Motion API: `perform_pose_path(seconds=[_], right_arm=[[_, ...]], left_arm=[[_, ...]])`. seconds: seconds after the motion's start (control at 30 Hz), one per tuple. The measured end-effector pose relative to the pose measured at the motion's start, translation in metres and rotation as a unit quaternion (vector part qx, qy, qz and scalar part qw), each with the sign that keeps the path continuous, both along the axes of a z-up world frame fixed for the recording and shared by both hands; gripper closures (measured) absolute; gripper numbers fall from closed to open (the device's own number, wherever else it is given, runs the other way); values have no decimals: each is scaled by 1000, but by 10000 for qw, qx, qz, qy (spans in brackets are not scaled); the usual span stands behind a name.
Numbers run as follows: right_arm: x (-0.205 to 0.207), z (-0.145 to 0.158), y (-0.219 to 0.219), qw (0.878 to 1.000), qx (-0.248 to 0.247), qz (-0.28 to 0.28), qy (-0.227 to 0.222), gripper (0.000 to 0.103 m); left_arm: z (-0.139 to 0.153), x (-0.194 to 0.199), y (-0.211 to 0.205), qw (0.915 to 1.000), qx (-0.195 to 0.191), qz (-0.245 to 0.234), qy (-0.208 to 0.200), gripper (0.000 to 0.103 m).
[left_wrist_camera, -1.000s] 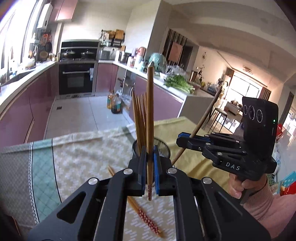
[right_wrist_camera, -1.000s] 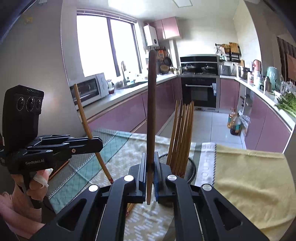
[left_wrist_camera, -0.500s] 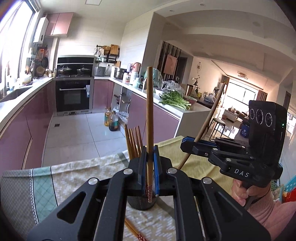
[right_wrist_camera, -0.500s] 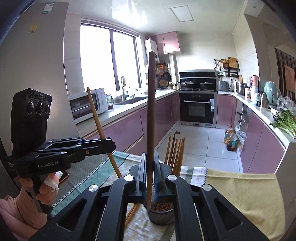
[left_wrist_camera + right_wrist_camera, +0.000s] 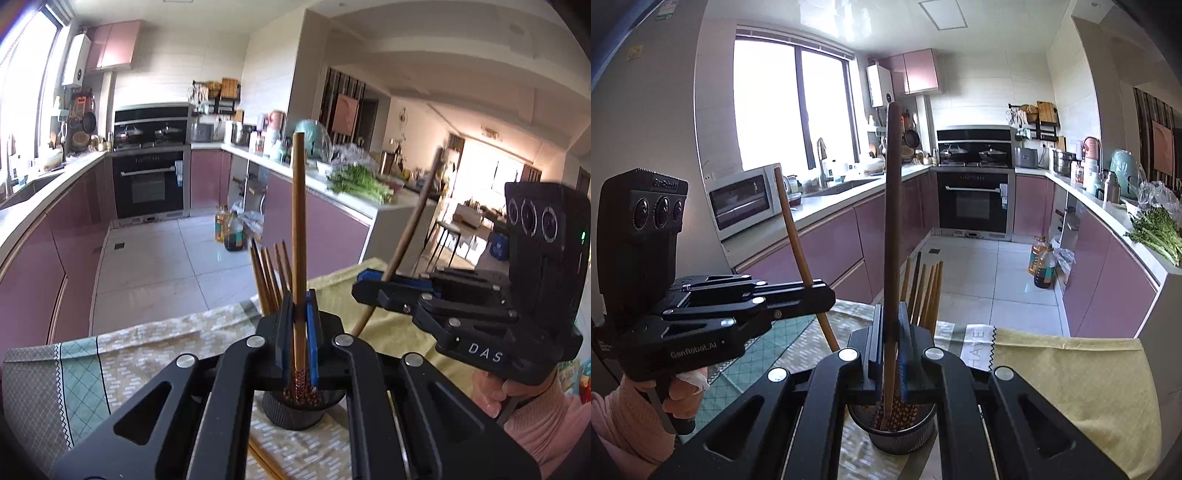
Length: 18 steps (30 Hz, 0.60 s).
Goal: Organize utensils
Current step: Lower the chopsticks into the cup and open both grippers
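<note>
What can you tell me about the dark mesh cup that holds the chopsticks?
The mesh cup is a round, dark holder of what looks like metal mesh. It stands upright on the patterned cloth, partly hidden behind the gripper fingers in both views. Several brown chopsticks lean inside it, and red patterned ends show in its mouth. Whether the held chopsticks touch it is unclear.

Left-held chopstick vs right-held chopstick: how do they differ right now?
The left-held chopstick is a lighter orange-brown; the right-held chopstick is darker brown. The left-held one's tip, hanging over the holder, shows a red pattern; the right-held one's tip looks plain. Shared: each stands near upright, clamped in the left gripper or right gripper.
</note>
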State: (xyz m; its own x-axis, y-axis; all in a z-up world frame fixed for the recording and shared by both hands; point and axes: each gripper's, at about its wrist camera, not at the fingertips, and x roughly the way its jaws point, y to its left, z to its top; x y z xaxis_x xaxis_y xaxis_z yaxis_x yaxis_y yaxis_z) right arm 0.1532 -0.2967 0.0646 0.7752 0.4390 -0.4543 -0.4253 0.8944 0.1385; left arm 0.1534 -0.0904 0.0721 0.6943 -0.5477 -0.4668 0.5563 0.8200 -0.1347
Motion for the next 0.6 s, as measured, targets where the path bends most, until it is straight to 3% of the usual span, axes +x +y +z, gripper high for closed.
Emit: perform_pose_path(seconds=[0.3,0.6], right_arm=[[20,-31,9,9978,-194,101,625,97],[39,-46,11,9957,-188,-39,906,97]], left_arm=[[-39,15,-15,9962,617,-151,592,96],[-58,45,-19,9932,722,-97,906,96]])
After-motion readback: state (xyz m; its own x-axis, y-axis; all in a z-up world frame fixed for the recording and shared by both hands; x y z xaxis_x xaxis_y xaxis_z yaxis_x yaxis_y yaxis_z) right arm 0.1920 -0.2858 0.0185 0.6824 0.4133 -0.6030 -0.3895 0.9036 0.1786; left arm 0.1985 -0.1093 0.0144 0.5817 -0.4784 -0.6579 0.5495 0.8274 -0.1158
